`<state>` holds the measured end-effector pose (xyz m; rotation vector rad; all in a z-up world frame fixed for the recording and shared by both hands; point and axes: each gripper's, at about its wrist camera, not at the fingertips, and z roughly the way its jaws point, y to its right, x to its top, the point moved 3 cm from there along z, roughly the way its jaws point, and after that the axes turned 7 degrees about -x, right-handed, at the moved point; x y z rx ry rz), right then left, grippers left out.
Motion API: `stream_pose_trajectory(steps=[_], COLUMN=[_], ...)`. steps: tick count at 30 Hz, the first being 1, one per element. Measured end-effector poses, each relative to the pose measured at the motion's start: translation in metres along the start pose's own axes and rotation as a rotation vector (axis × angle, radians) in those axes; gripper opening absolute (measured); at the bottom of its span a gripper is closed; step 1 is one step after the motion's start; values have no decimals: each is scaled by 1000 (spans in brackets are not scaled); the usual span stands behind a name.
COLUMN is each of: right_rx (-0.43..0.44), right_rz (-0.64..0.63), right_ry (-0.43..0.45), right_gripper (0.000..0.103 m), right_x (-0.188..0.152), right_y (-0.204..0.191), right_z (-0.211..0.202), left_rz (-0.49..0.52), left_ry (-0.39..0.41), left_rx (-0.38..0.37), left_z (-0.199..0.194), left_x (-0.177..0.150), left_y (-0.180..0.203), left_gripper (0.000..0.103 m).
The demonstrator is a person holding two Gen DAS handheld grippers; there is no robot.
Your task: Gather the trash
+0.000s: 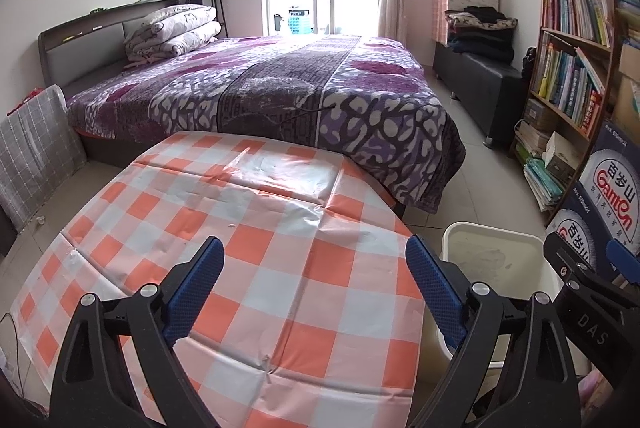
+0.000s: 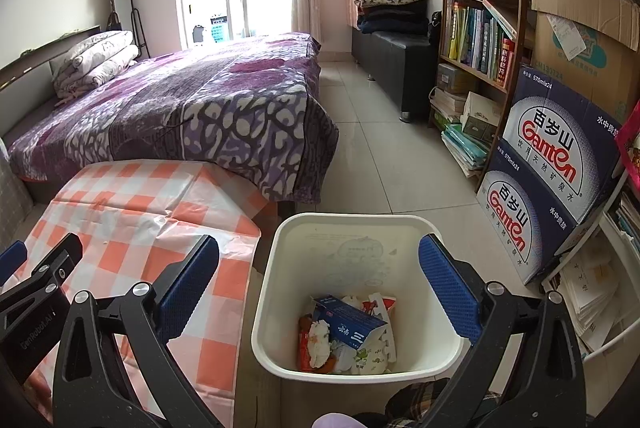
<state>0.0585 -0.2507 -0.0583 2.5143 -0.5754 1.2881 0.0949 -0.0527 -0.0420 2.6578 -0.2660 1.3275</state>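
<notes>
hovering over the white plastic bin [image 2: 280, 268] beside the table's right edge, the right gripper [image 2: 320, 292] had its jaws apart and empty, as did the left gripper [image 1: 314, 292] above the glossy checked tablecloth [image 1: 256, 196]. the trash [image 2: 348, 332], a blue carton among crumpled wrappers and tissue, lay in the bin's bottom; it looked light and crushable, best pinched by a carton edge.

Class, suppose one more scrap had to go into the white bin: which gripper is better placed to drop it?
Right. The right gripper hangs open directly over the white bin; the left gripper is over the checkered tablecloth, beside it.
</notes>
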Motion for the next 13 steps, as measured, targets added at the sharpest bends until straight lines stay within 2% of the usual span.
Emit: stream_pose_trajectory(steps=[6,13], right_rx=[0,0], right_rz=[1,0], right_ry=[0,0], right_gripper=[96,96], right_x=[1,1], right_y=[1,1], right_z=[0,1], left_rz=[11,-4], left_ry=[20,2], left_rx=[11,13], left_z=[-4,-2], left_x=[3,4], left_y=[3,1], left_gripper=[90,91])
